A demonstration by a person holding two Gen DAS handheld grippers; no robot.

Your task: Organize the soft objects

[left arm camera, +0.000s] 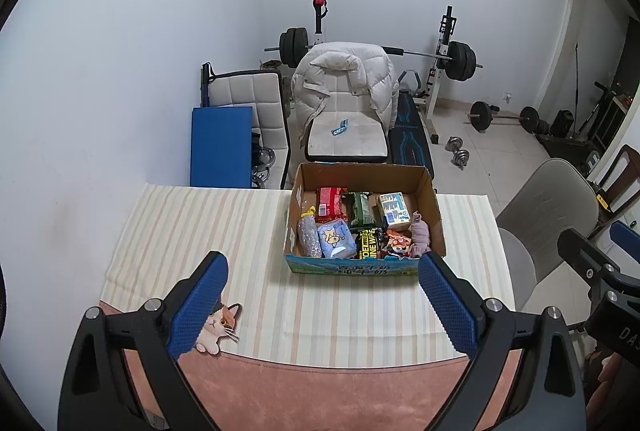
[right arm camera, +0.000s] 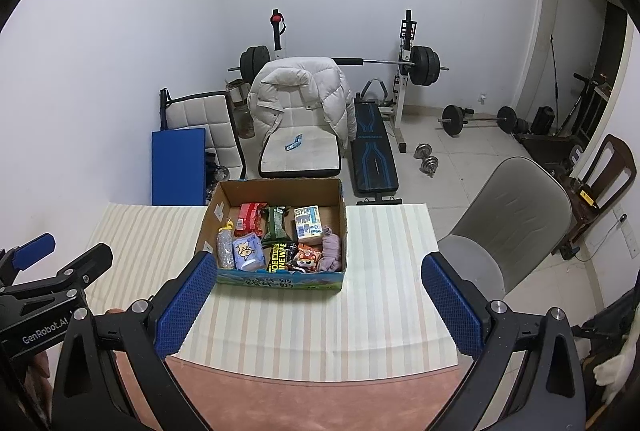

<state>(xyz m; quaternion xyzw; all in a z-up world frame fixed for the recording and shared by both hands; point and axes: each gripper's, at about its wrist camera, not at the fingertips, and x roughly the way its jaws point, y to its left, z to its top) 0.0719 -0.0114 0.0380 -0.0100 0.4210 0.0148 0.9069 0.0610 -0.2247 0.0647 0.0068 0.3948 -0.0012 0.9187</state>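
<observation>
A cardboard box (left arm camera: 434, 203) (right arm camera: 208, 221) stands at the far edge of the striped tablecloth (left arm camera: 192, 231) (right arm camera: 380, 291). It holds several soft items: a red pack (left arm camera: 330, 203), a dark green pack (left arm camera: 360, 209), a light blue tissue pack (left arm camera: 336, 239) (right arm camera: 248, 251), a bubble-wrap roll (left arm camera: 309, 237), a white and blue box (left arm camera: 394, 211) (right arm camera: 308, 223), a mauve cloth (left arm camera: 420, 233) (right arm camera: 331, 249) and a black wipes pack (right arm camera: 280, 255). My left gripper (left arm camera: 324, 263) and right gripper (right arm camera: 316, 263) hover open in front of the box, nothing between the fingers.
Beyond the table stand a white chair with a puffy jacket (left arm camera: 344, 79), a blue mat (left arm camera: 220, 147), a weight bench with barbell (left arm camera: 412, 135) and dumbbells (right arm camera: 428, 159). A grey chair (right arm camera: 516, 219) stands right of the table. A cat picture (left arm camera: 220, 327) marks the pink mat.
</observation>
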